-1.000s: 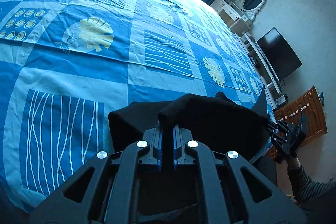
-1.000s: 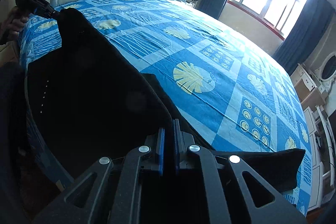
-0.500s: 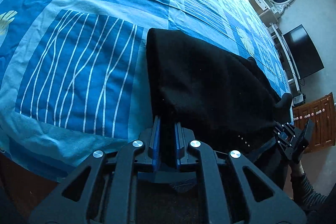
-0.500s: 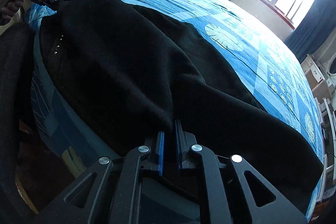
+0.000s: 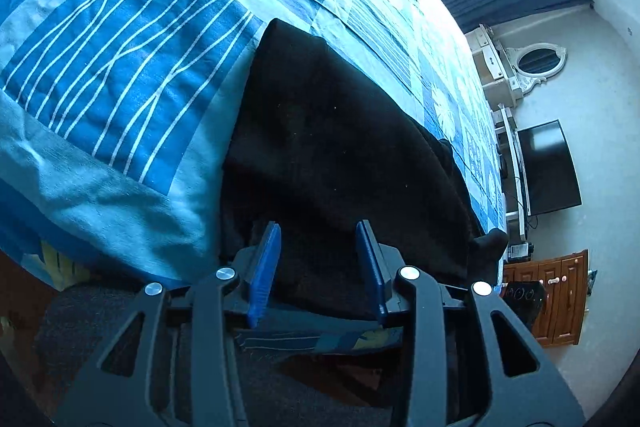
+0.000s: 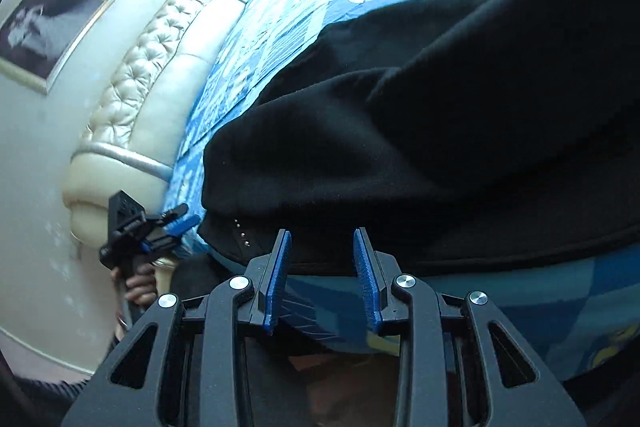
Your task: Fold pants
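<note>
The black pants [image 5: 340, 131] lie flat on the blue patterned bedspread [image 5: 120, 67]. Both the left gripper [image 5: 320, 239] and right gripper [image 6: 322, 247] are opening, their 2 blue pads apart and clear of the cloth edge.

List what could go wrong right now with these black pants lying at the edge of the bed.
1. The black pants overhang the bedspread edge, so once released they may slide off.
2. The left gripper and right gripper are both opening with cloth near their blue pads; fabric may snag and drag as they withdraw.
3. Bunched folds may leave the fold uneven.
</note>
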`<control>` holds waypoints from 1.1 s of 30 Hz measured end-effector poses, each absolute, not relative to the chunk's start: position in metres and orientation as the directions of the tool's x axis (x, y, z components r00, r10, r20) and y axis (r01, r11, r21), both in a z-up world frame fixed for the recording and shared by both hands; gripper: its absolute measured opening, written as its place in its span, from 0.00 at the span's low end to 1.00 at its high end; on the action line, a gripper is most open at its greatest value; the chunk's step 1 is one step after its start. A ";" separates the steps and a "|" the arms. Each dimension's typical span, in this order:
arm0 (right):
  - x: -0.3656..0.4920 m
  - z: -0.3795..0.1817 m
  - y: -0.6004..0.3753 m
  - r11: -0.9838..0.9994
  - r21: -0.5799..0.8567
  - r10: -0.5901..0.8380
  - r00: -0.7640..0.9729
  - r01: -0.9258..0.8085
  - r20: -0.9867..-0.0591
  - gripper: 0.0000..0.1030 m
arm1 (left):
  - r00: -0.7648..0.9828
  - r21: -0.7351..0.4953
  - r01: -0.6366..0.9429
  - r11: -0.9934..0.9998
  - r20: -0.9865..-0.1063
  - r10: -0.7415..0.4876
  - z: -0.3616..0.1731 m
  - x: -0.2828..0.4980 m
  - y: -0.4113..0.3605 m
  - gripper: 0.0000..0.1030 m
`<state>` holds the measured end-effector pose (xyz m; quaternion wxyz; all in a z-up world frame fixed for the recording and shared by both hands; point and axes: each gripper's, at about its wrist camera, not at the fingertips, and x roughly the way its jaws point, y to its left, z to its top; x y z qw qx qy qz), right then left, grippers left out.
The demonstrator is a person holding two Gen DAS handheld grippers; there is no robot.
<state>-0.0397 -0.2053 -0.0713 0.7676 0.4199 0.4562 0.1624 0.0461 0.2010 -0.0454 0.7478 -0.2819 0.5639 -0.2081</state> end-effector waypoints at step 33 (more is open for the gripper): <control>-0.043 -0.067 -0.166 0.610 0.766 0.546 0.592 0.203 -0.592 0.08 | 0.329 -0.562 -0.149 0.814 -0.804 -0.495 -0.058 0.026 0.206 0.09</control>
